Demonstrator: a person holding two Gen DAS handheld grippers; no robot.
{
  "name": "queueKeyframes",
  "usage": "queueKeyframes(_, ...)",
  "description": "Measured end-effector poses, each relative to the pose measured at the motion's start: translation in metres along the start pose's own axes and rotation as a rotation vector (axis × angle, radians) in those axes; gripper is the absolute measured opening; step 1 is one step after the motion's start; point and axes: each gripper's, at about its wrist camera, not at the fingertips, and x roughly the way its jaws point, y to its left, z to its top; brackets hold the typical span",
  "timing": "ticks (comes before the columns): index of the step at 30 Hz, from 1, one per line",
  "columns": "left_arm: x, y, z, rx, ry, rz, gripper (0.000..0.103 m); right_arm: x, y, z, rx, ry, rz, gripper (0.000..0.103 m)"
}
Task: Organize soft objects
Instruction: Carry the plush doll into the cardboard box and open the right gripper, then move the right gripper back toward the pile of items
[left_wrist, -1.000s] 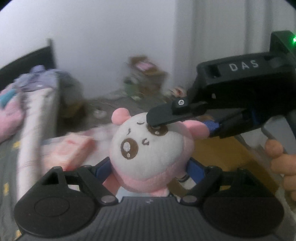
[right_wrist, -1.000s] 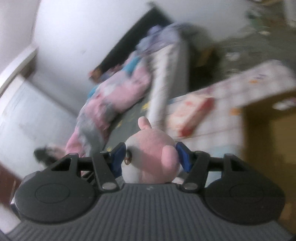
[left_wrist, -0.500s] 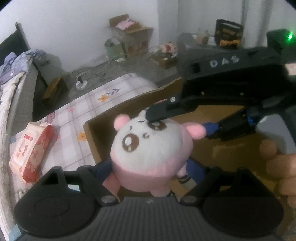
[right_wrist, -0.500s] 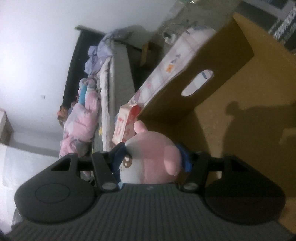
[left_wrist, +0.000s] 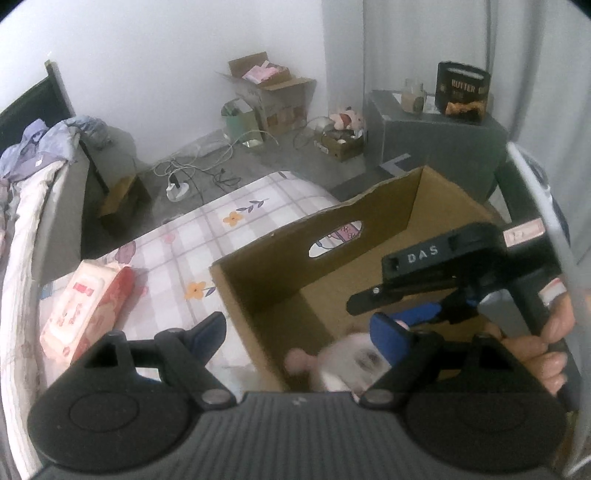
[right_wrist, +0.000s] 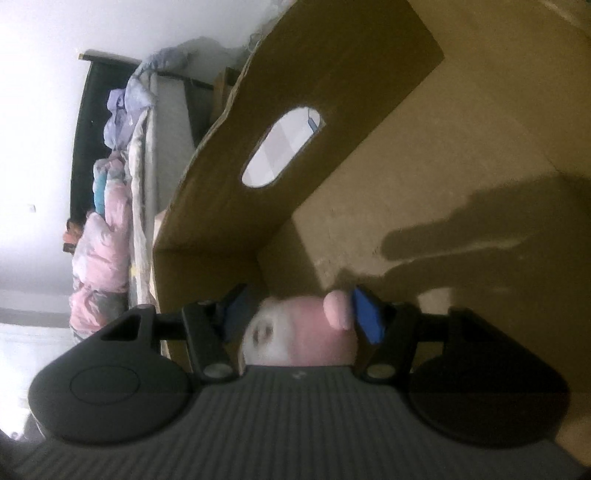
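Observation:
A pink-and-white plush toy lies blurred low inside the open cardboard box, near its left corner. My left gripper is open and empty, its fingers spread wide above the box's left wall. My right gripper reaches into the box; its blue pads stand apart on either side of the plush without clearly pressing it, so it looks open. The right gripper also shows in the left wrist view, above the toy.
The box stands on a checked floral bed cover. A pink wipes pack lies left of the box. Bedding is piled at the far left. Boxes, cables and a grey cabinet stand on the floor beyond.
Both grippers carried the plush over the box and lowered it inside. My left gripper opened wide and let go; the right gripper's pads spread. The plush has dropped lower.

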Motion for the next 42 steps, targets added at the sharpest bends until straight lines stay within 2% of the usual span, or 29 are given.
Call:
queueKeyframes(5,-0.03,0.018,-0.019,-0.035,-0.016,0.008,0.086,-0.024,0.022,-0.018,-0.124,0.004,-0.057,0.062)
queueKeyframes(12,-0.075,0.054,-0.068,-0.136,-0.031,0.034,0.087,-0.033,0.062,-0.046,-0.453,0.089,-0.142,0.083)
queueKeyframes(17,-0.105,0.075,-0.107,-0.207,-0.031,0.07,0.087,-0.019,0.085,-0.063,-0.644,0.101,-0.213,0.084)
queueKeyframes(22,-0.124,0.081,-0.136,-0.196,0.013,0.112,0.087,-0.006,0.091,-0.068,-0.761,0.101,-0.267,0.084)
queueKeyframes(24,-0.133,0.084,-0.149,-0.201,0.017,0.121,0.087,0.0,0.085,-0.065,-0.764,0.143,-0.264,0.085)
queueKeyframes(27,-0.142,0.089,-0.166,-0.239,0.011,0.128,0.087,0.007,0.081,-0.07,-0.783,0.143,-0.322,0.083)
queueKeyframes(32,-0.154,0.091,-0.19,-0.319,-0.011,0.116,0.087,-0.001,0.078,-0.067,-0.677,0.076,-0.303,0.075)
queueKeyframes(37,-0.164,0.086,-0.205,-0.324,-0.05,0.142,0.087,-0.012,0.082,-0.045,-0.541,-0.047,-0.225,0.074)
queueKeyframes(42,-0.159,0.085,-0.219,-0.372,-0.052,0.139,0.087,0.002,0.095,-0.03,-0.466,-0.146,-0.21,0.075)
